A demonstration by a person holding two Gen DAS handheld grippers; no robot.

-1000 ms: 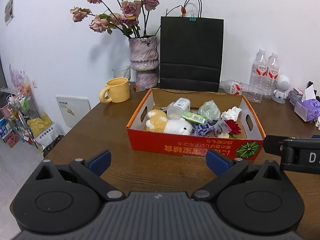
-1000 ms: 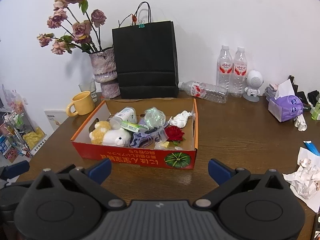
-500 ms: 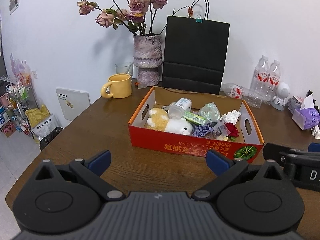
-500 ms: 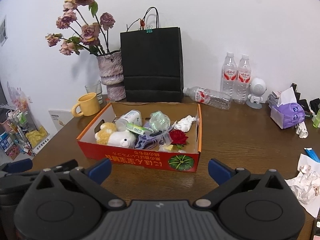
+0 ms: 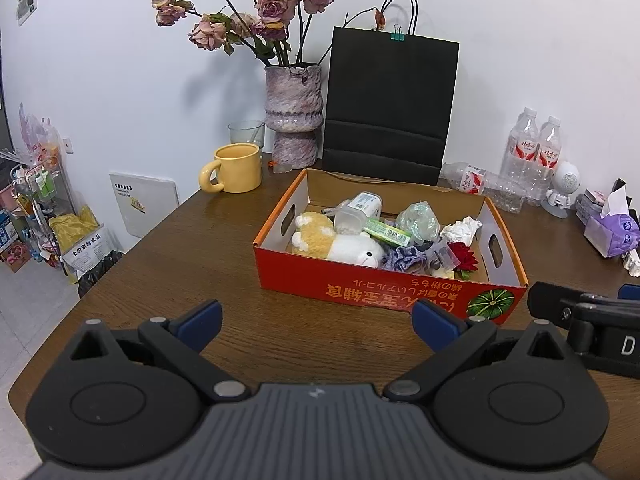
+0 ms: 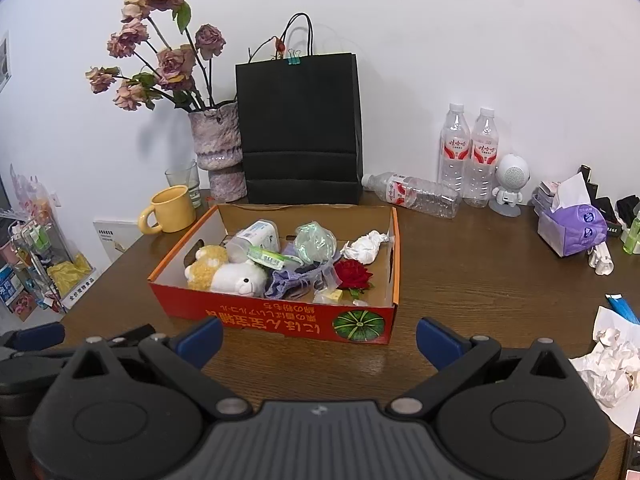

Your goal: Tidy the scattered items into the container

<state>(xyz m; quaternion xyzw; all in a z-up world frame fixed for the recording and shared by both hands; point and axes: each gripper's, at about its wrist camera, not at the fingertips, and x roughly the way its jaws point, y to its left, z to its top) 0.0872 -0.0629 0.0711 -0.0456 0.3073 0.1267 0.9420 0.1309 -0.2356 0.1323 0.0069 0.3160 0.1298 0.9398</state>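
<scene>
An orange cardboard box (image 5: 360, 292) (image 6: 280, 322) sits mid-table. Inside lie a plush dog (image 5: 340, 240) (image 6: 228, 272), a plastic jar (image 5: 358, 210) (image 6: 256, 238), a green packet (image 5: 387, 232), a clear bag (image 5: 418, 220) (image 6: 316, 240), crumpled tissue (image 5: 460, 230) (image 6: 366, 246), a purple cloth (image 6: 286, 282) and a red rose (image 5: 462, 258) (image 6: 352, 274). My left gripper (image 5: 316, 318) hovers open in front of the box, nothing between its fingers. My right gripper (image 6: 318, 334) is also open and empty, just before the box's front wall. Part of the right gripper (image 5: 584, 312) shows at the left wrist view's right edge.
Behind the box stand a black paper bag (image 5: 390, 108), a vase of dried roses (image 5: 294, 116), a yellow mug (image 5: 234, 168), a glass and water bottles (image 6: 468, 152). A purple tissue pack (image 6: 570, 228) and crumpled paper (image 6: 612, 364) lie to the right. The table's left edge drops to a floor rack.
Both grippers have drawn back and risen a little from the box, so it looks smaller and farther. The box contents are unmoved and both grippers stayed open.
</scene>
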